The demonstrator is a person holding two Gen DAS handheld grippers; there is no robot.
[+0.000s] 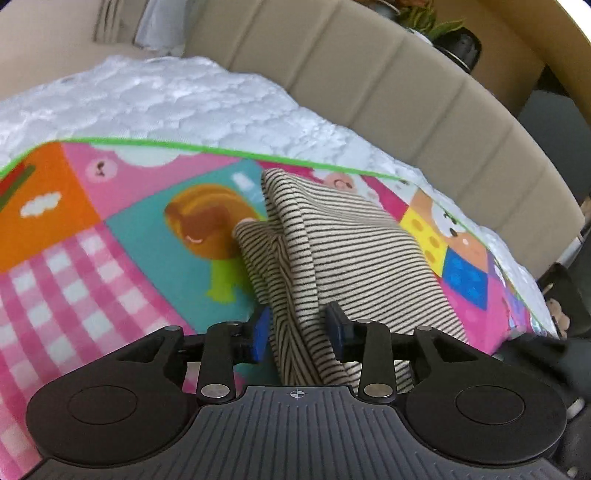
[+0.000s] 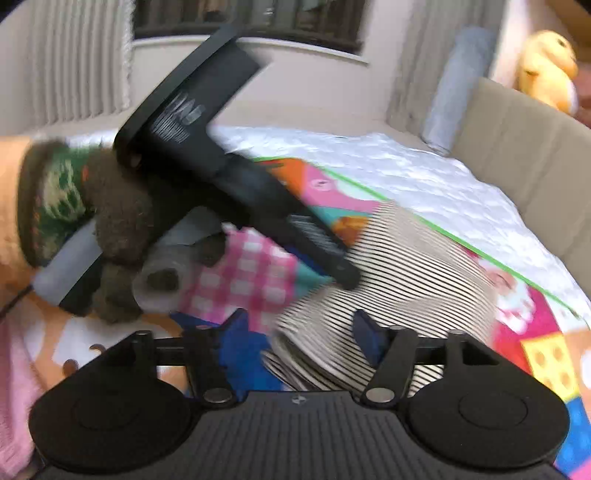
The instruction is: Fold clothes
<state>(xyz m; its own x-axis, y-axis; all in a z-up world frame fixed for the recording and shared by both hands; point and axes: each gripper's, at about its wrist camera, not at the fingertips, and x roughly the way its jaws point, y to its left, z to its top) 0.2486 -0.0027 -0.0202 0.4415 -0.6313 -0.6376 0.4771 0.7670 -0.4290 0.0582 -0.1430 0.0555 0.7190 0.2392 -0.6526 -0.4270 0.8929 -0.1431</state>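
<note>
Folding well means both grippers, left (image 1: 297, 328) and right (image 2: 299, 334), fingers narrowed on the striped garment (image 1: 343, 240), moving level together so edges meet over the mat (image 1: 110, 240).

Count: 1 striped garment (image 1: 343, 251), bunched between the blue pads; 1 patterned play mat (image 1: 110, 229) on 1 white quilted bed cover (image 1: 177, 99). 2 claws: left claw (image 1: 300, 328) and right claw (image 2: 299, 336), 2 fingers each; the left one also shows in the right view, held by 1 gloved hand (image 2: 114, 221). Background: 1 beige headboard (image 1: 388, 92), 1 potted plant (image 1: 428, 18), 1 yellow plush toy (image 2: 548, 70).
</note>
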